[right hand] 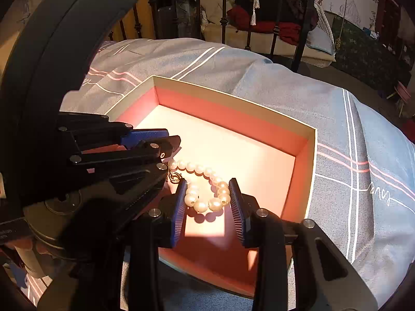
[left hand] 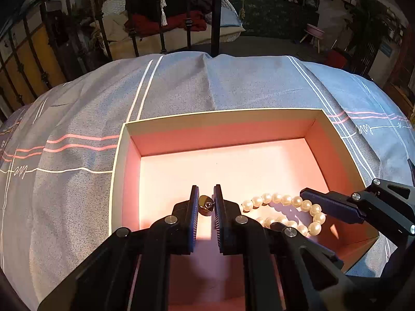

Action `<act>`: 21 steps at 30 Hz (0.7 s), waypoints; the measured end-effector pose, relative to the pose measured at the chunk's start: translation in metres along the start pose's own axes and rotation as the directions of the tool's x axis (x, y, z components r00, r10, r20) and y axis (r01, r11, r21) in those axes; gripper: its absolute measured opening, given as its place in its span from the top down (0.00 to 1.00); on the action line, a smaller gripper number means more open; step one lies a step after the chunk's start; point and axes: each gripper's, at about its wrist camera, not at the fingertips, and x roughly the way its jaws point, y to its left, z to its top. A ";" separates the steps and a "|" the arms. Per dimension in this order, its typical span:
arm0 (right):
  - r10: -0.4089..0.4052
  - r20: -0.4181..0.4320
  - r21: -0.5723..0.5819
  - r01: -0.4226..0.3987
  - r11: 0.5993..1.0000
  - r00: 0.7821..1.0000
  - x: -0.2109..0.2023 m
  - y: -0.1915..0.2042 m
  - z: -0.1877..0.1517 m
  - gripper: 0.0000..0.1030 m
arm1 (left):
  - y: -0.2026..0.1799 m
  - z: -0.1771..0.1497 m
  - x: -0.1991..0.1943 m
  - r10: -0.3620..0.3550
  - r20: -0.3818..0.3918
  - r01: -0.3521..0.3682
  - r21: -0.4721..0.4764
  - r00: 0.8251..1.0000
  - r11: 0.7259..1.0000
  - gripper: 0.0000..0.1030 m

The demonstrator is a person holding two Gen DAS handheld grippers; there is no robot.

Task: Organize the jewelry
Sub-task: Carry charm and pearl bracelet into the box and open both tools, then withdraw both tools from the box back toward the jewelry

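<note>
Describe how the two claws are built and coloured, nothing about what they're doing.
Both the left claw and the right claw are matte black linkage frames joined by round silver pivot bolts. Their fingers are flat plates faced with finely ribbed blue pads. No cables or sleeves show; a large curved grey housing sits behind the left claw.

We're in a bedroom: a bed (left hand: 207,85) with striped grey bedding, black iron bedframe bars (left hand: 216,13) behind it.
</note>
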 end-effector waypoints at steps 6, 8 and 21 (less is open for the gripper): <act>-0.015 0.008 0.009 0.015 1.000 1.000 -0.006 -0.001 -0.001 0.58 | -0.001 0.004 -0.002 -0.014 -0.015 0.014 0.007 1.000 1.000 0.77; -0.026 0.026 0.007 0.026 1.000 0.999 -0.015 0.000 -0.003 0.55 | -0.003 0.004 -0.015 -0.007 0.025 0.007 0.017 1.000 1.000 0.60; -0.170 0.347 0.175 0.115 0.978 0.922 -0.158 -0.003 -0.085 0.31 | 0.003 -0.088 -0.127 -0.086 0.241 0.085 0.011 0.967 0.996 0.29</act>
